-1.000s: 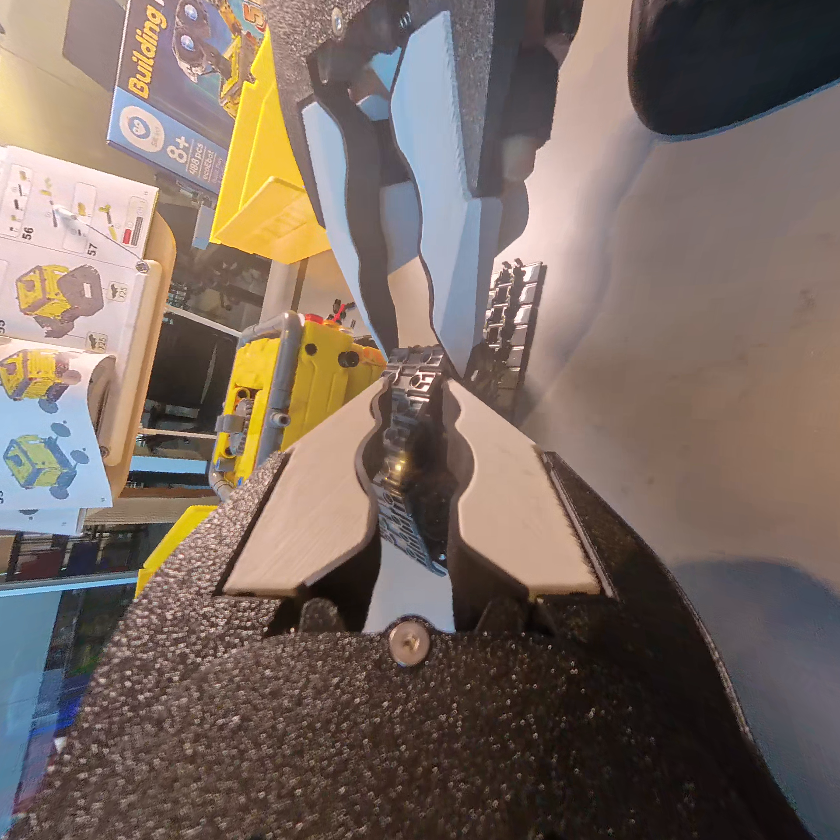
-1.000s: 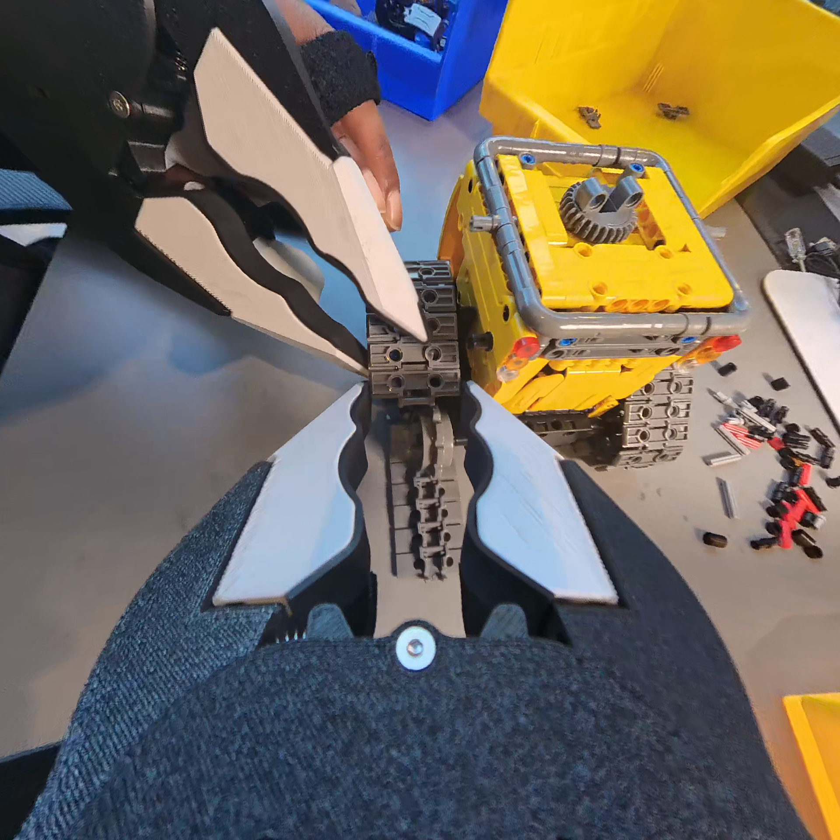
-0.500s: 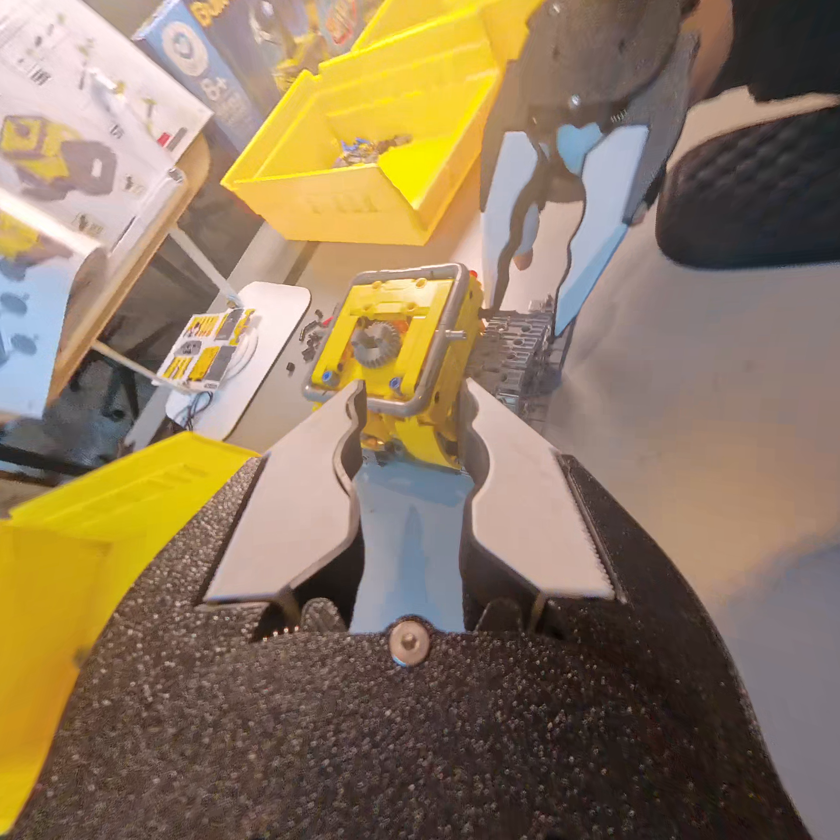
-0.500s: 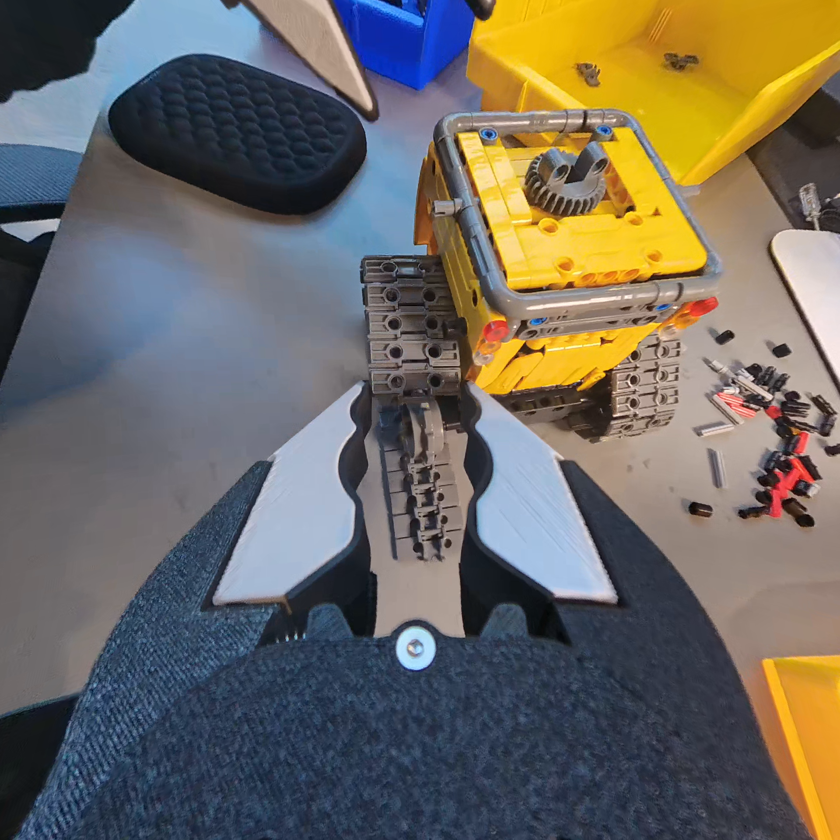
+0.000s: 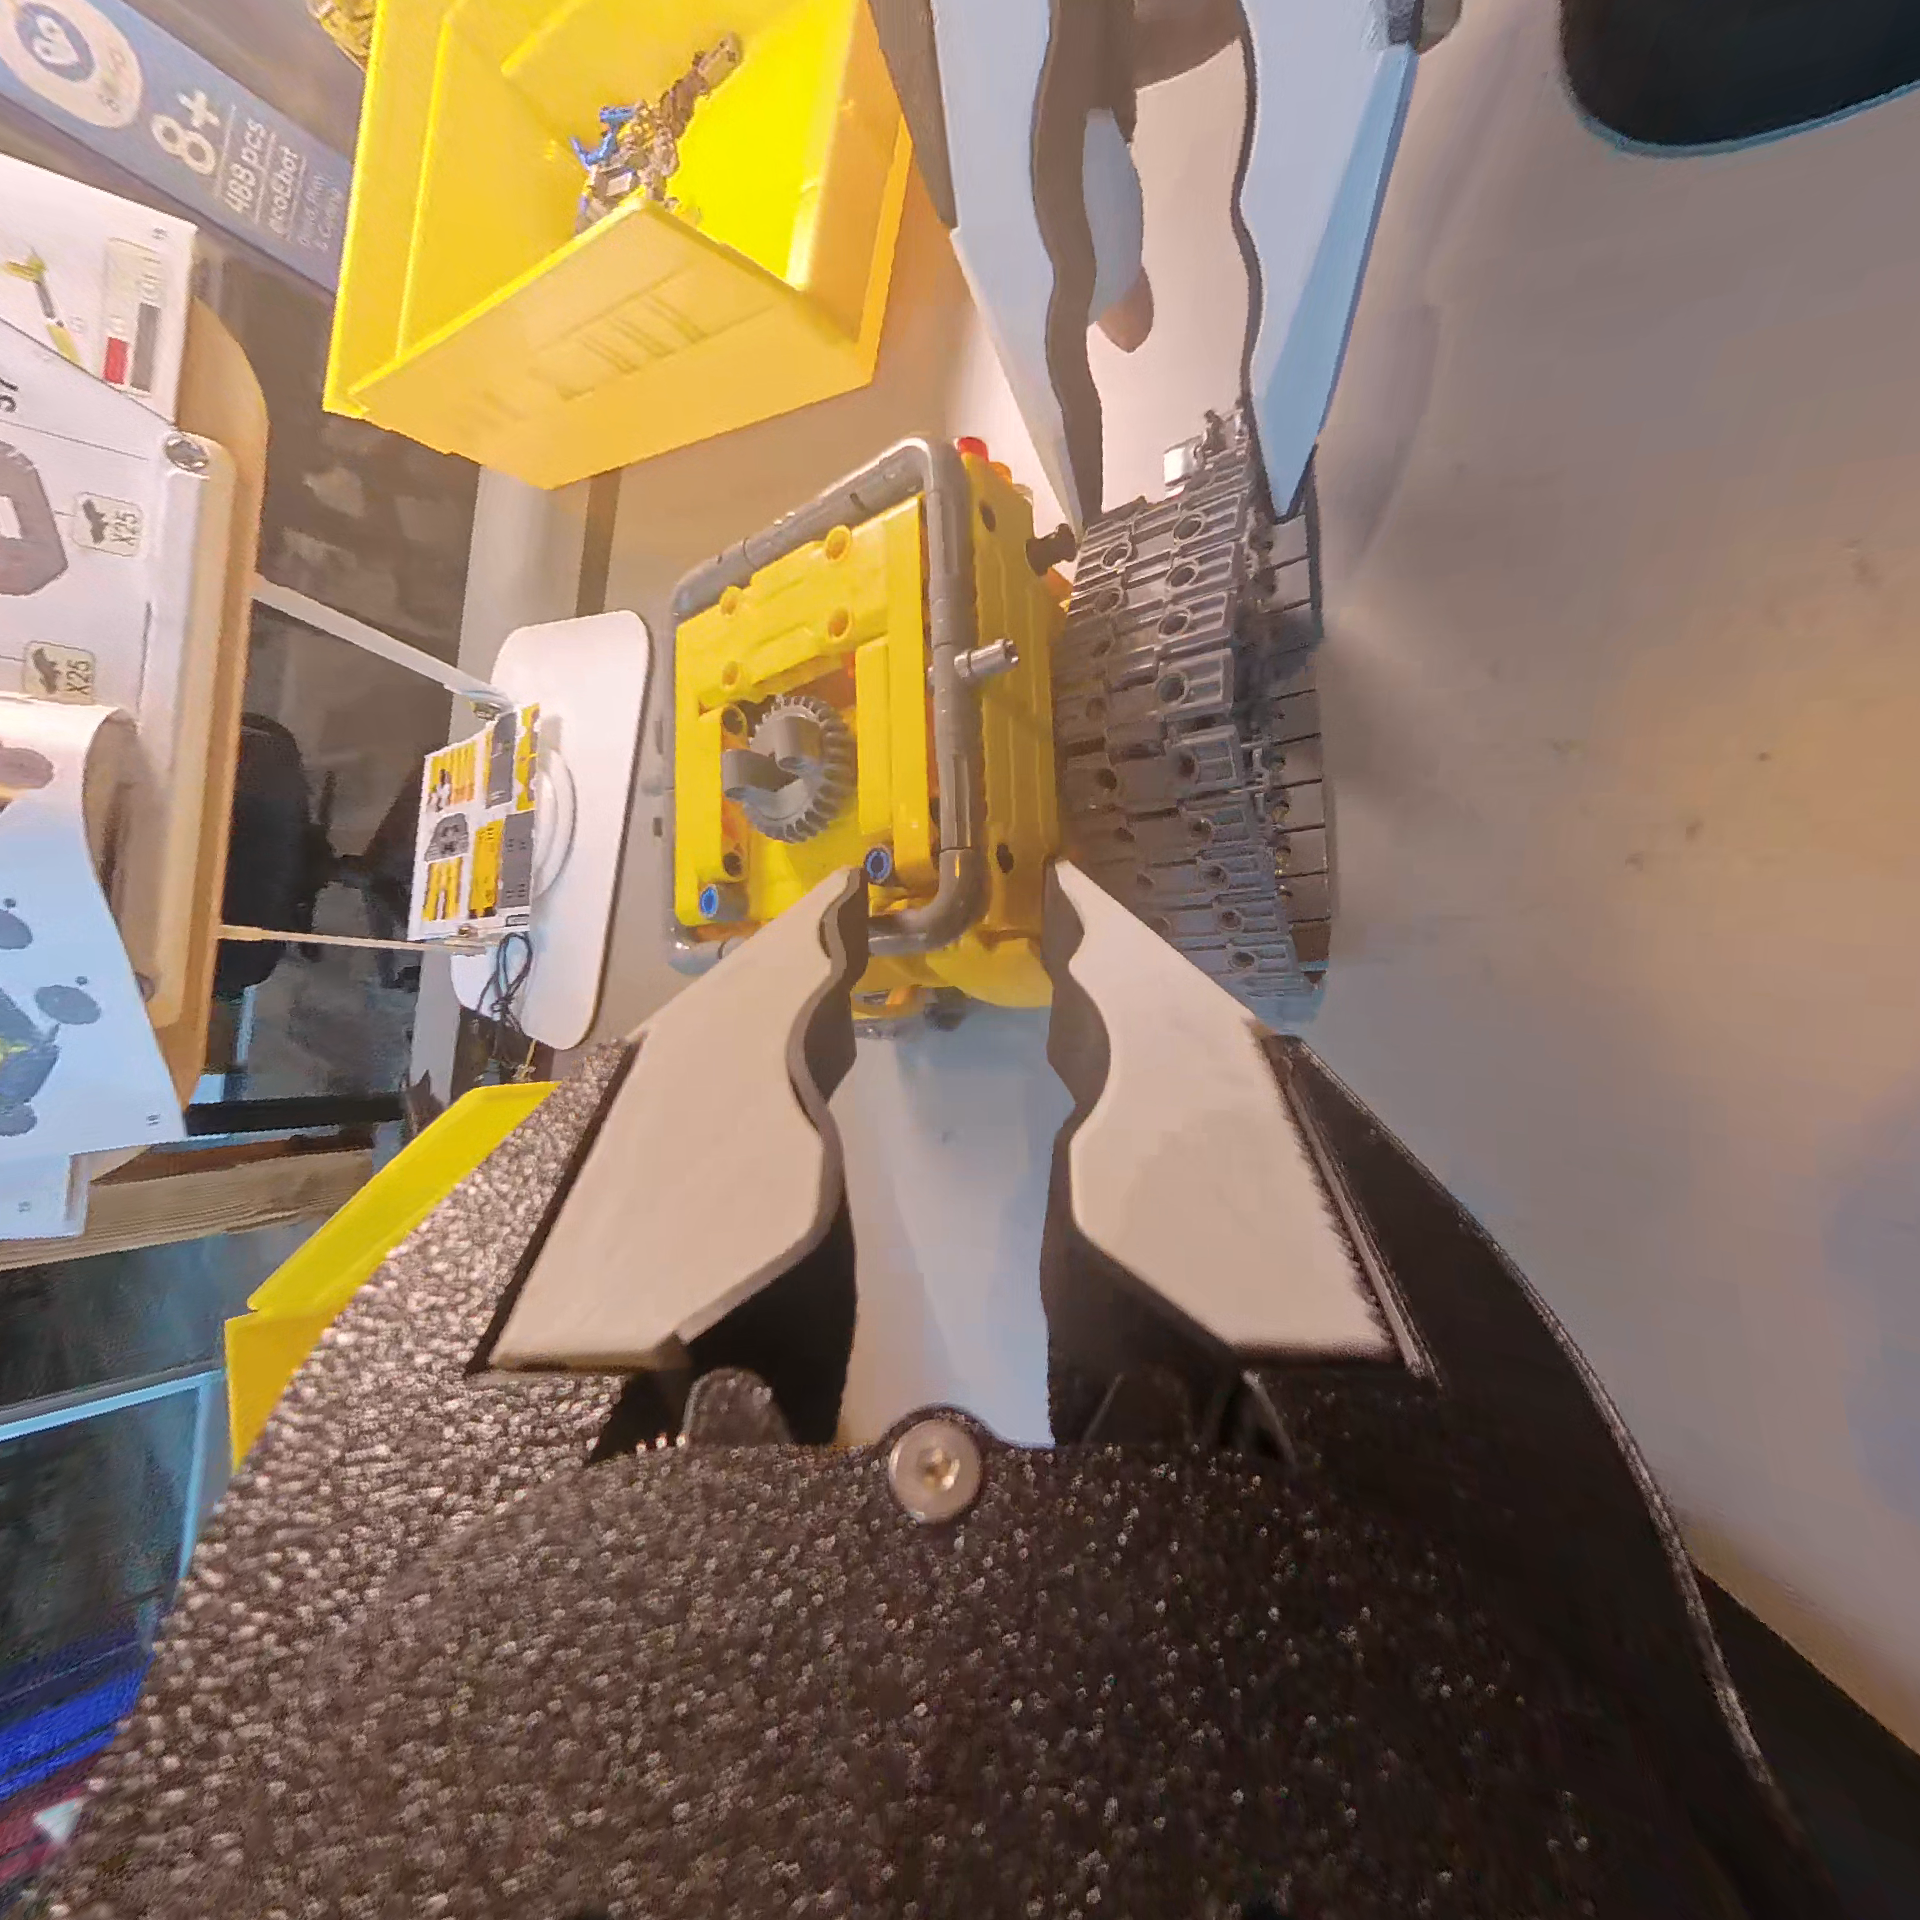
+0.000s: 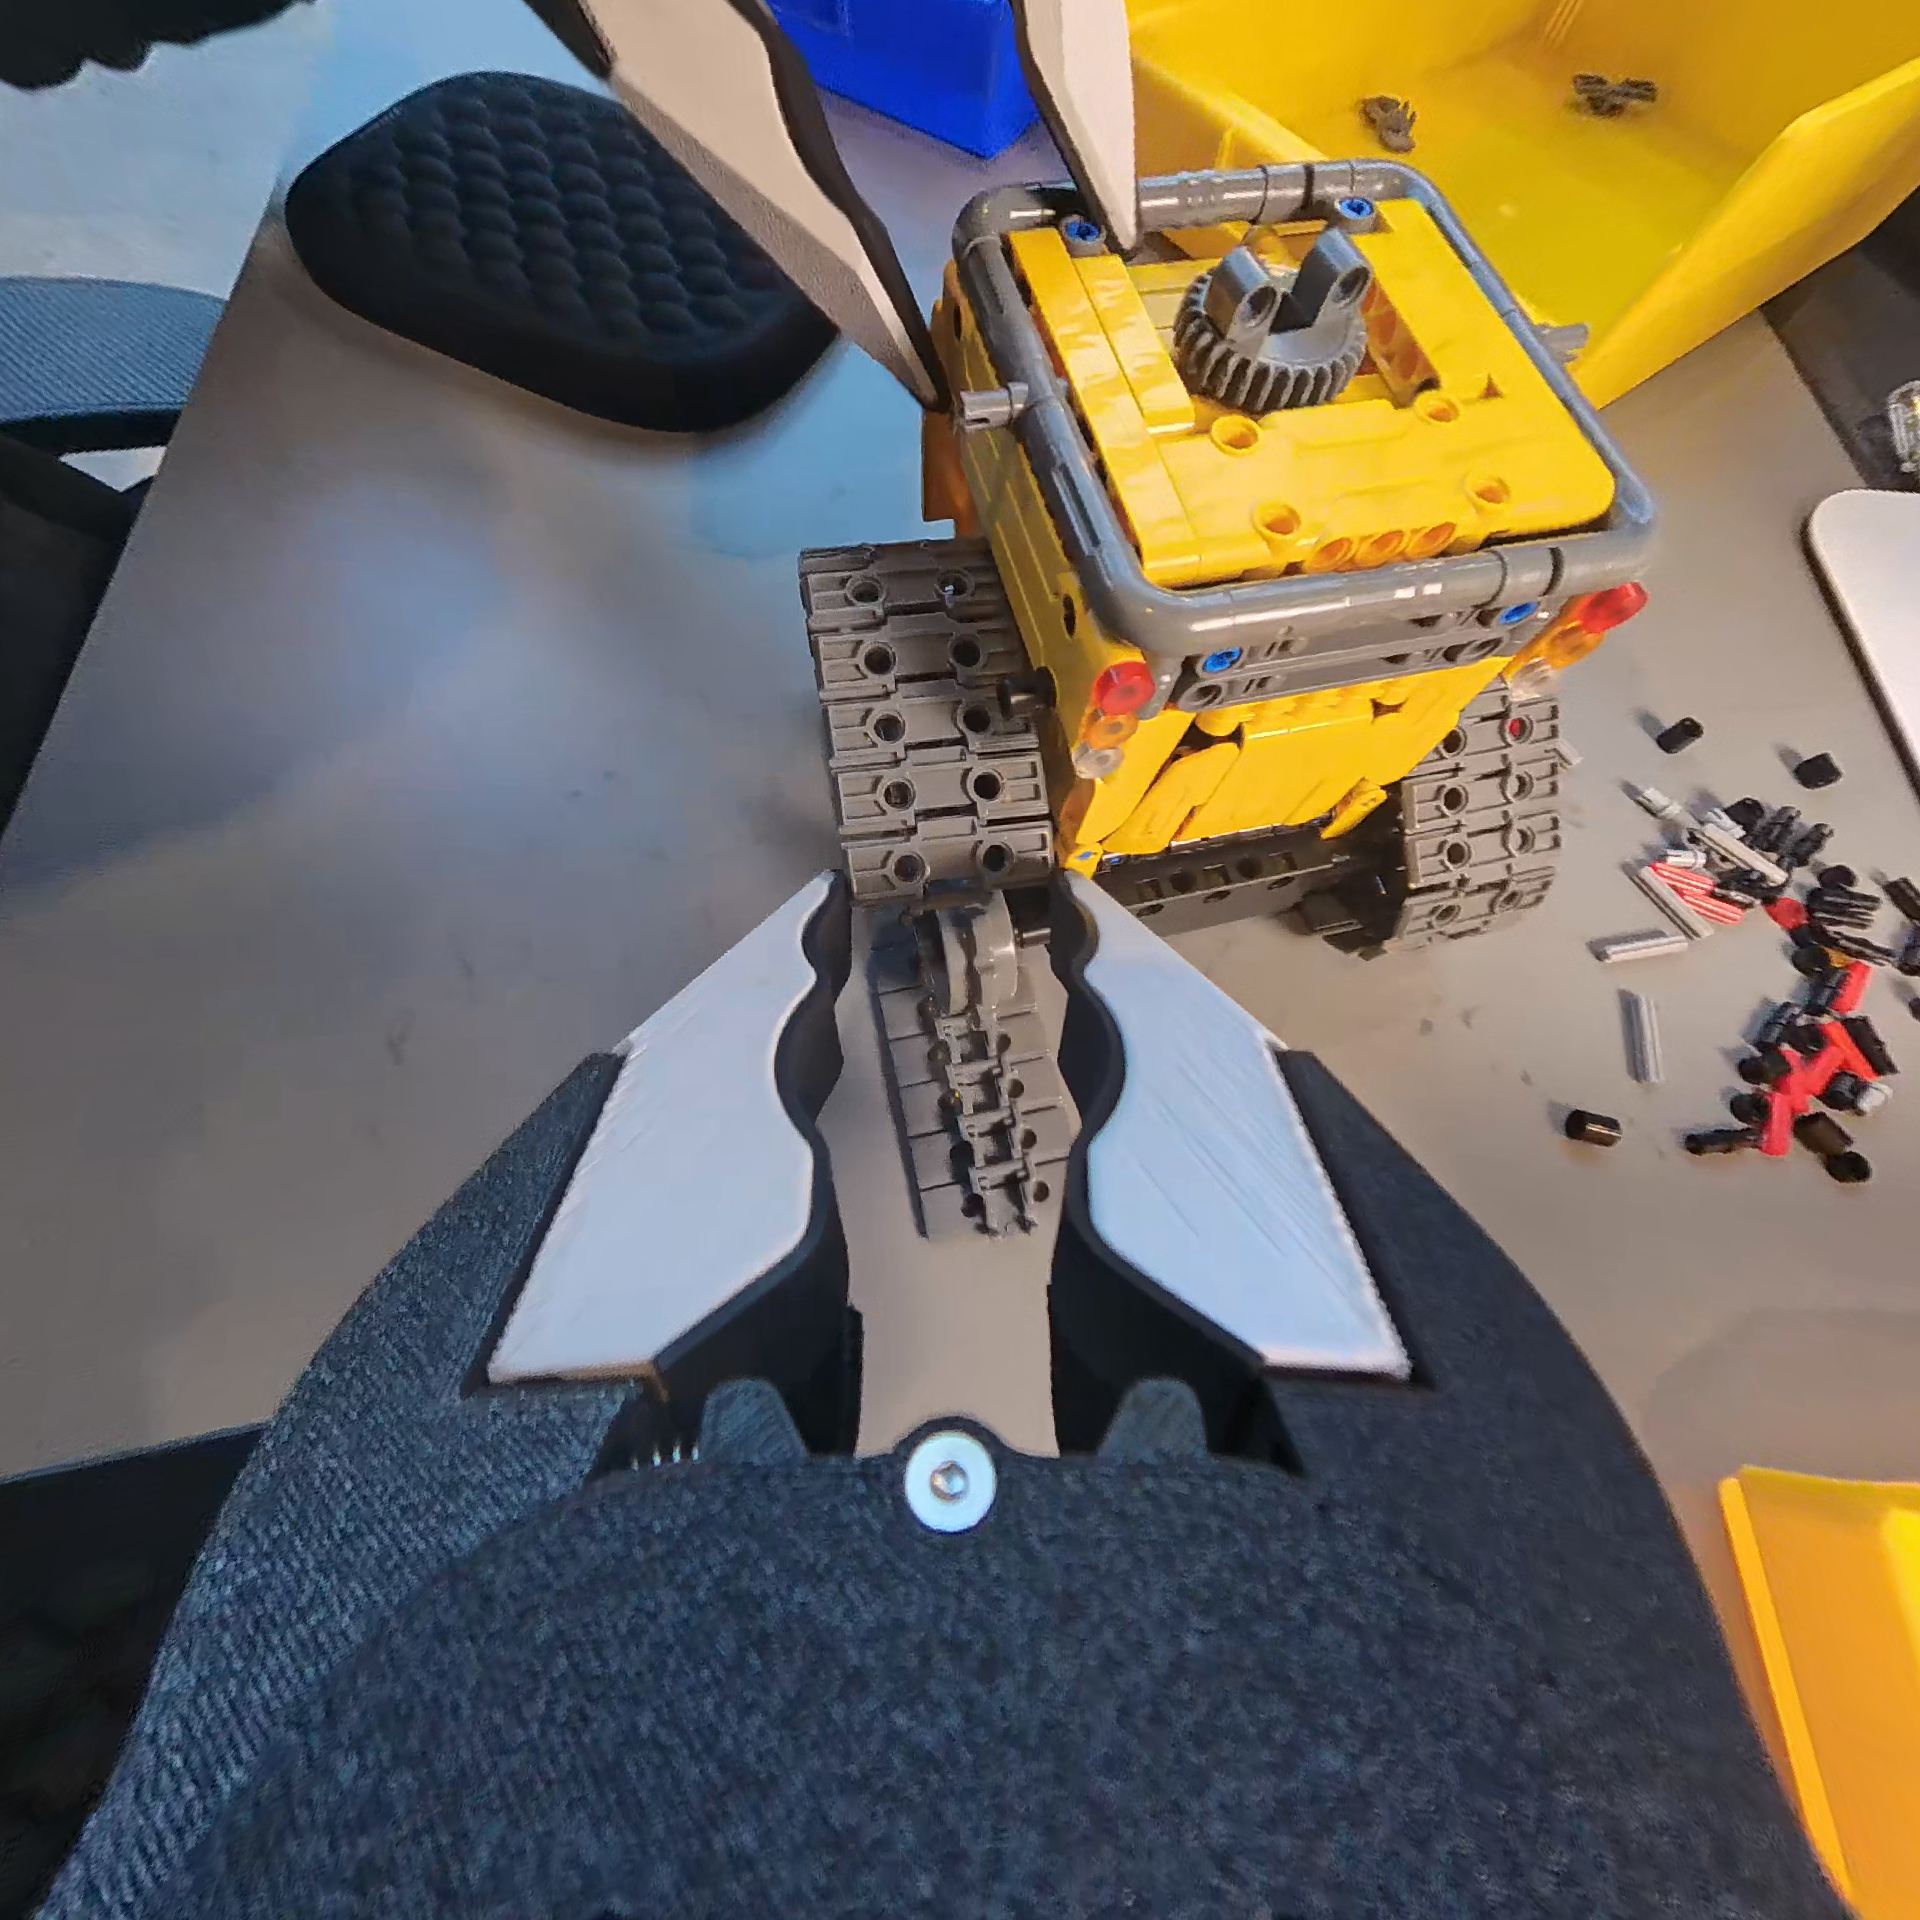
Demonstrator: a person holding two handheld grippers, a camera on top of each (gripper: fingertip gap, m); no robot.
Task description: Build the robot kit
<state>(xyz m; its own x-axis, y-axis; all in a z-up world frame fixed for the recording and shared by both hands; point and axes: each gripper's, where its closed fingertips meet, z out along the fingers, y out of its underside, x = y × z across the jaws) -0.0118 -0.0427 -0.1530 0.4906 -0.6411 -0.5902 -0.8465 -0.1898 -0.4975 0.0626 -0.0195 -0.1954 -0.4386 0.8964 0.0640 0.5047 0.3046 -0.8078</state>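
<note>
Left wrist view: the left gripper (image 5: 951, 894) has its jaws spread about the near corner of the yellow brick vehicle (image 5: 831, 748), one fingertip over the grey pipe frame on top, the other at the seam between the yellow body and the grey track (image 5: 1195, 727); whether the pads press the model I cannot tell. The track lies along the vehicle's 3 o'clock side, against the table (image 5: 1610, 727). At 12 o'clock the right gripper (image 5: 1174, 478) reaches in, jaws apart, tips astride the track's far end. A yellow bin (image 5: 623, 343) sits at 11 o'clock, instruction sheets (image 5: 73, 623) at 9 o'clock, and a white plate with a sticker sheet (image 5: 561, 810) just beyond the vehicle.

Right wrist view: the right gripper (image 6: 951, 899) is partly open, and a loose run of grey track with a wheel (image 6: 971, 1060) lies between its fingers (touching or not, I cannot tell). This run joins the track wrapped on the vehicle's left side. The vehicle (image 6: 1278, 499) stands at 1 o'clock, a grey gear (image 6: 1268, 332) on top. The left gripper (image 6: 1018, 322) comes down from 12 o'clock onto its far corner. A black pad (image 6: 540, 249) lies at 11 o'clock, small black and red pieces (image 6: 1787, 966) at 3 o'clock, a blue bin (image 6: 904, 73) at the top.
</note>
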